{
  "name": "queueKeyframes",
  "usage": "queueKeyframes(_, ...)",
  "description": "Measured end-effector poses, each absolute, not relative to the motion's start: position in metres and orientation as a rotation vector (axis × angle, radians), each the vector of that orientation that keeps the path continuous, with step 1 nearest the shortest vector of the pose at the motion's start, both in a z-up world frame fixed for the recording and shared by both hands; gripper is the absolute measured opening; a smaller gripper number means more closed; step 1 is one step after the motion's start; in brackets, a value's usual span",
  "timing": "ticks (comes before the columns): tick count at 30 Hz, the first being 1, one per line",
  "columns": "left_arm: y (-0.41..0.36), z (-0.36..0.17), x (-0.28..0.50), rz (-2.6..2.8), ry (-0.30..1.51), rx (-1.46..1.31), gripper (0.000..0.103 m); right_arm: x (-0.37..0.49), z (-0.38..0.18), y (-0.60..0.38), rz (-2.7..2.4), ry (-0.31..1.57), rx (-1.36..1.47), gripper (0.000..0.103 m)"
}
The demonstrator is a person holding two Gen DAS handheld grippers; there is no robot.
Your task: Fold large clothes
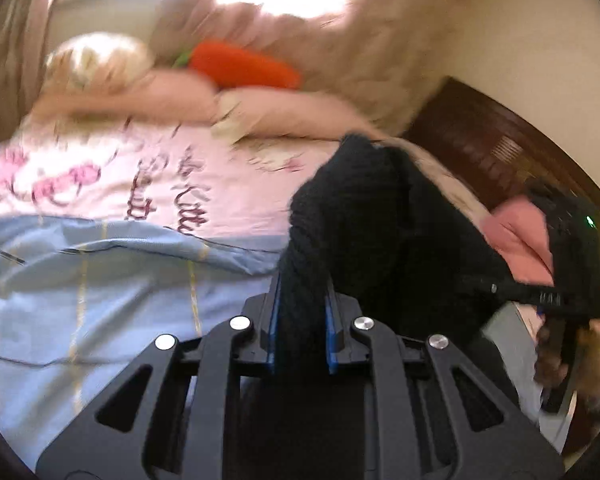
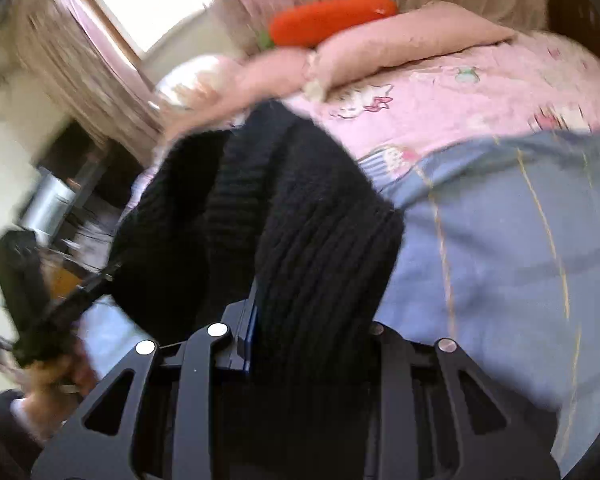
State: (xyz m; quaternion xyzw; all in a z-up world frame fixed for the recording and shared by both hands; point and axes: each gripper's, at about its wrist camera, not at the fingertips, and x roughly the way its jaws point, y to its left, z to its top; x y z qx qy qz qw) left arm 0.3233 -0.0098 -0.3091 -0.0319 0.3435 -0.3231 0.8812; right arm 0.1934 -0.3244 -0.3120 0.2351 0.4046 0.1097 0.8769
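Bed (image 1: 100,300) carries a blue sheet near, pink printed cover and pillows far. Black knitted sweater (image 1: 364,216) is raised above the sheet, bunched between both tools. Left gripper (image 1: 302,320) and right gripper (image 2: 300,328) each clamp its fabric. An orange carrot plush (image 1: 240,65) lies on the far pillows.

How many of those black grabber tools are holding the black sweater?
2. The left gripper and the right gripper each clamp a bunch of the black knit sweater; their fingers are partly hidden.
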Motion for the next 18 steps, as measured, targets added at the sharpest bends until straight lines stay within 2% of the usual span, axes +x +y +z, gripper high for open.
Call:
queueKeyframes(5, 0.016, -0.317, 0.211, -0.714, 0.786, 0.102, 0.018, 0.071, -0.336, -0.294, 0.231, 1.019, 0.359, 0.031)
queueKeyframes(7, 0.024, -0.339, 0.175, -0.686, 0.853, 0.173, 0.019, 0.033, -0.356, -0.292, 0.172, 1.089, 0.379, 0.031)
queueKeyframes(9, 0.034, -0.366, 0.145, -0.622, 0.901, 0.235, 0.019, 0.005, -0.373, -0.294, 0.081, 1.166, 0.433, 0.037)
queueKeyframes(10, 0.040, -0.376, 0.135, -0.586, 0.919, 0.247, 0.029, -0.007, -0.379, -0.297, 0.034, 1.195, 0.463, 0.058)
queueKeyframes(11, 0.048, -0.385, 0.125, -0.531, 0.951, 0.228, 0.040, -0.025, -0.386, -0.302, -0.089, 1.247, 0.486, 0.095)
queueKeyframes(12, 0.056, -0.390, 0.118, -0.477, 0.980, 0.194, 0.083, -0.035, -0.386, -0.307, -0.179, 1.258, 0.490, 0.102)
queueKeyframes(13, 0.062, -0.389, 0.111, -0.413, 0.987, 0.162, 0.101, -0.049, -0.382, -0.315, -0.263, 1.232, 0.518, 0.102)
queueKeyframes(16, 0.082, -0.355, 0.086, -0.295, 0.908, -0.014, 0.101, -0.074, -0.348, -0.330, -0.278, 1.057, 0.648, 0.102)
queueKeyframes(18, 0.082, -0.322, 0.078, -0.236, 0.856, -0.087, 0.101, -0.071, -0.318, -0.324, -0.280, 0.972, 0.613, 0.102)
